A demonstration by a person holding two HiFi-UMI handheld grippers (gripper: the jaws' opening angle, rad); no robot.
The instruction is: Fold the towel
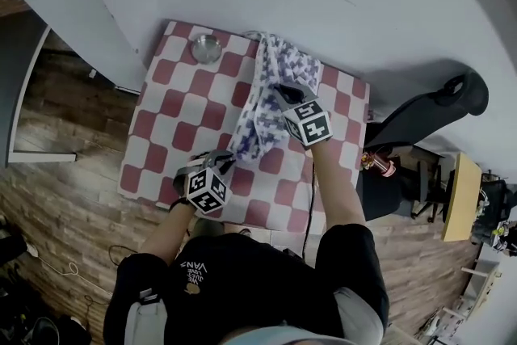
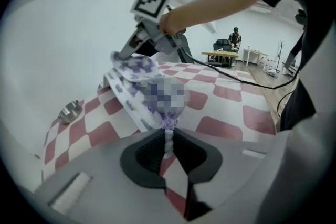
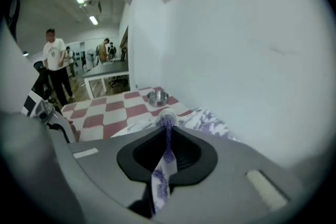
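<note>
The left gripper (image 1: 229, 161), in the head view, bites the near end of the purple-patterned towel (image 1: 258, 125), while the right gripper (image 1: 280, 90) grips its far part; the cloth stretches between them over the red-and-white checked tablecloth (image 1: 182, 105), and a small steel bowl (image 1: 206, 48) stands near the far corner. In the left gripper view, the jaws are closed tight on a bunched white edge of the towel (image 2: 137, 73), which rises toward the other gripper. In the right gripper view, the jaws are clamped on a strip of towel (image 3: 166, 157) that hangs down through them.
</note>
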